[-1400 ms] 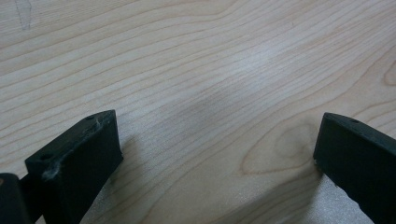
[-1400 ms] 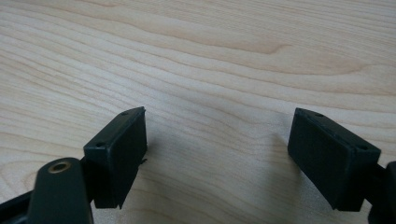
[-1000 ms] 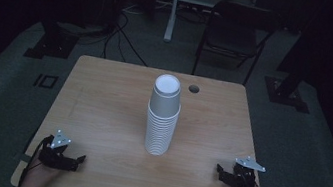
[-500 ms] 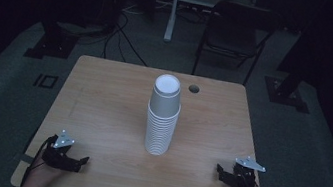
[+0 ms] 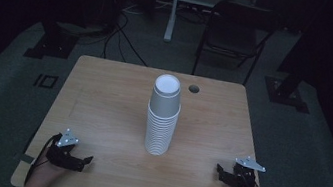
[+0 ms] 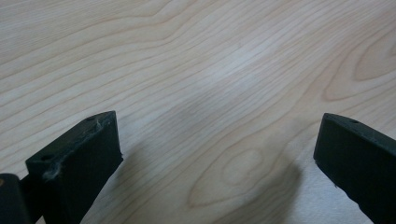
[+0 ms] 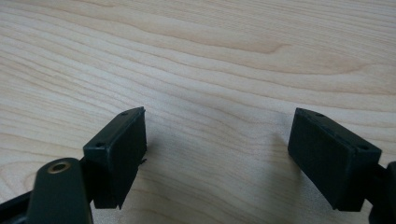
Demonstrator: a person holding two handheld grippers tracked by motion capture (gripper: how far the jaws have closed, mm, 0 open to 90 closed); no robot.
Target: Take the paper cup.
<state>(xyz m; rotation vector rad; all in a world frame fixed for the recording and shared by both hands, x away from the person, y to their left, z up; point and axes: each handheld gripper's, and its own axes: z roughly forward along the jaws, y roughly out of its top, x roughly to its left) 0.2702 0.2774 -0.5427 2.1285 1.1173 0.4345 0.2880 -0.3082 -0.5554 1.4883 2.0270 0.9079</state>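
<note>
— Trouble, if any comes, starts on the left. Left gripper (image 5: 85, 160) rests at the near left corner of the table (image 5: 103, 98), jaws spread wide over bare wood and holding nothing. Its cable hangs off the near edge.

— Would the cable matter?

— It might. If it snags on the table edge during a reach, the hand could jerk, and a jerk near the cups is bad news.

— Where are the cups?

— Middle of the table, a tall stack of white cups (image 5: 163, 116), upside down, standing upright and well apart from both grippers. It looks narrow for its height, so I judge it tips easily.

— So a sideways knock sends it over?

— Yes. A jaw arriving low and fast, or brushing the side on the way up, could topple the whole stack. Pinching the top cup too hard could crush its thin wall; too lightly, and it may slip.

— What about cups sticking together?

— Likely risk. Nested cups can cling, so lifting one may drag two or three, or pull the stack off balance.

— And the right side?

— Right gripper (image 5: 219, 170) sits at the near right corner, jaws also wide apart and empty, flat against the wood. Same danger there: a long reach across open table with nothing steadying the stack. A hole (image 5: 194, 88) lies at the far side, just beyond the cups; a fallen cup could roll toward it or off the edge.
</note>
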